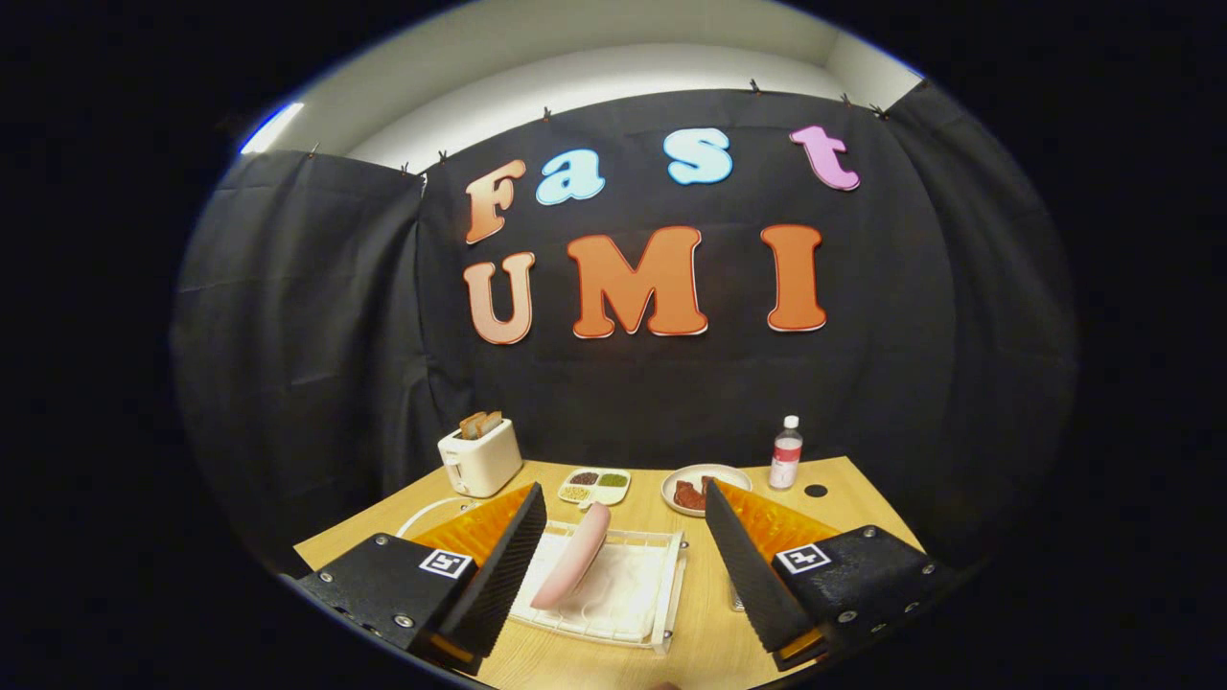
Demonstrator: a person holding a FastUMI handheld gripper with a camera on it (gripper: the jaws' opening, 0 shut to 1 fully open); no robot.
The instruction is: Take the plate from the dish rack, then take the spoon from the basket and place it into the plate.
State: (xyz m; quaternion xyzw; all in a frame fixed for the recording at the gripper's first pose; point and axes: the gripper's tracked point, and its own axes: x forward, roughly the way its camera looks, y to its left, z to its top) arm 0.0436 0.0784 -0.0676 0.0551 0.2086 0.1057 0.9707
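A pink plate stands on edge, leaning, in a white dish rack on the wooden table. My gripper hovers above the rack, open wide, and the plate sits between and below its two black ribbed fingers. Nothing is pressed by either finger. Part of the rack's left side is hidden behind the left finger. A small bit of something shows beside the right finger, too hidden to name.
At the table's back stand a white toaster with toast, a divided dish of grains, a white plate of dark food and a small bottle. A white cable curves near the toaster. A dark hole marks the tabletop.
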